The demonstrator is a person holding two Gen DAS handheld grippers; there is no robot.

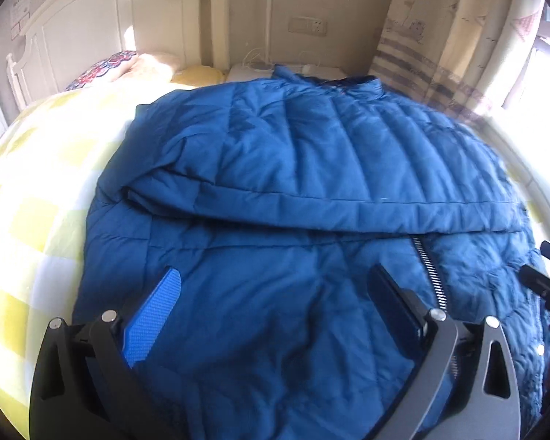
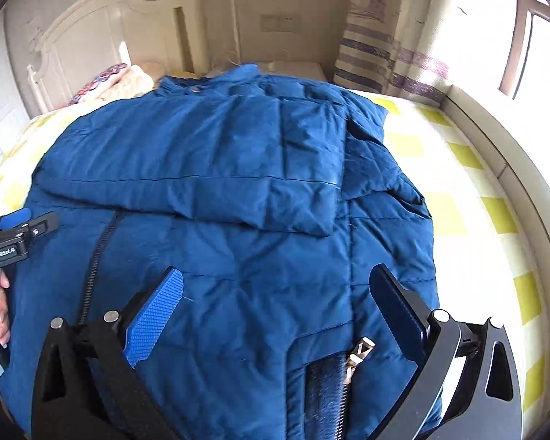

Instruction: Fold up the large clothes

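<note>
Directly beneath spread fingers (image 1: 154, 315): jacket (image 1: 293, 168).

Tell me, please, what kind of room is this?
Most likely a bedroom: a blue puffer jacket lies on a bed with a yellow checked sheet, a white headboard and curtains by a window.

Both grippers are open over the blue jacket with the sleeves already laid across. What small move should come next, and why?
Probably lower both and close on the near hem. The left gripper and right gripper hover open over the lower part of the blue jacket, holding nothing, while a sleeve already lies folded across it, so folding the bottom up toward the collar seems next.
</note>
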